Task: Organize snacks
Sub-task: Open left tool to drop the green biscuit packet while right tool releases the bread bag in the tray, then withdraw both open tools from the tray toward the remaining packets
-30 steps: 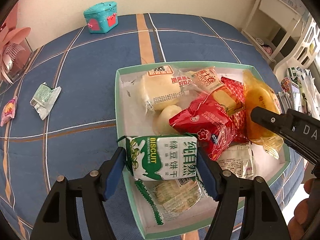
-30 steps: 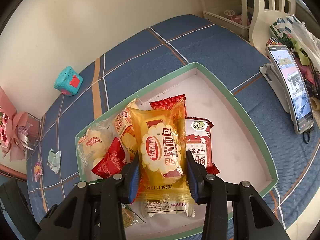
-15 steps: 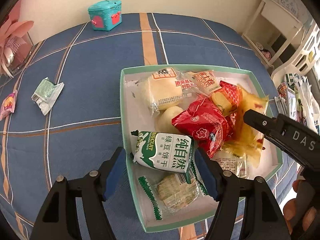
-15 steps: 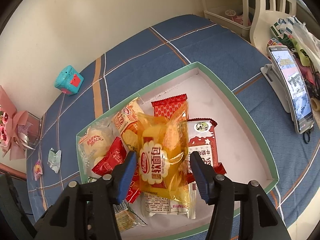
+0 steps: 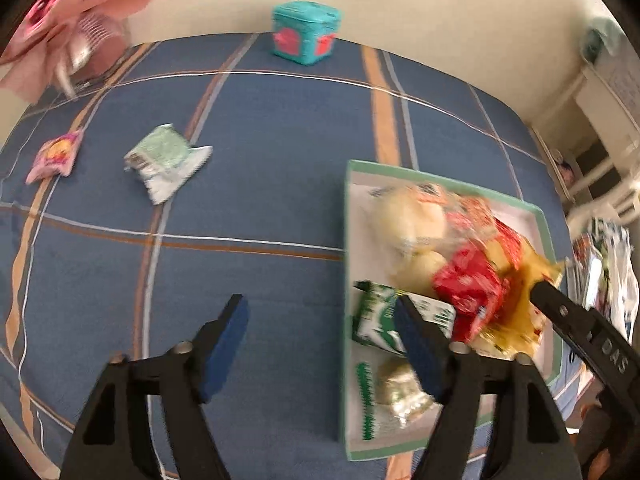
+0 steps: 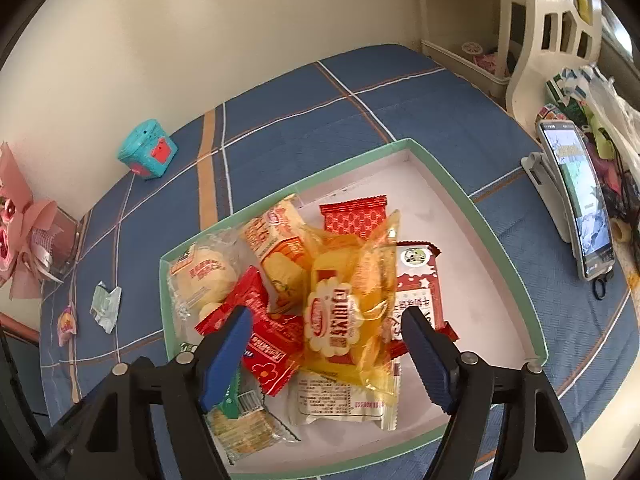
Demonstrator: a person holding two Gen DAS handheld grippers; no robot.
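Snacks fill a shallow green-rimmed box (image 5: 346, 240) on a blue plaid-covered worktop (image 5: 260, 184). Left wrist view, blurred: the left gripper (image 5: 320, 334) has its jaws apart and opening, with only cloth and the box's near rim between them; its right finger overlaps a green-and-white biscuit pack (image 5: 376, 316) lying in the box. A light green packet (image 5: 166, 160) and a pink packet (image 5: 56, 156) lie loose on the cloth, well apart from the box; a teal toy box (image 5: 306, 32) stands near the wall. The right gripper's black finger shows at the right edge. Right wrist view: the right gripper (image 6: 326, 344) has its jaws apart and opening; a yellow bread pack (image 6: 352, 304) lies between them on the heap, touching neither pad. Beside it lie a red packet (image 6: 260, 340), an orange-printed cake pack (image 6: 280, 252) and a dark red milk-candy packet (image 6: 416, 280). A phone on a stand (image 6: 576, 200) sits beyond the box.
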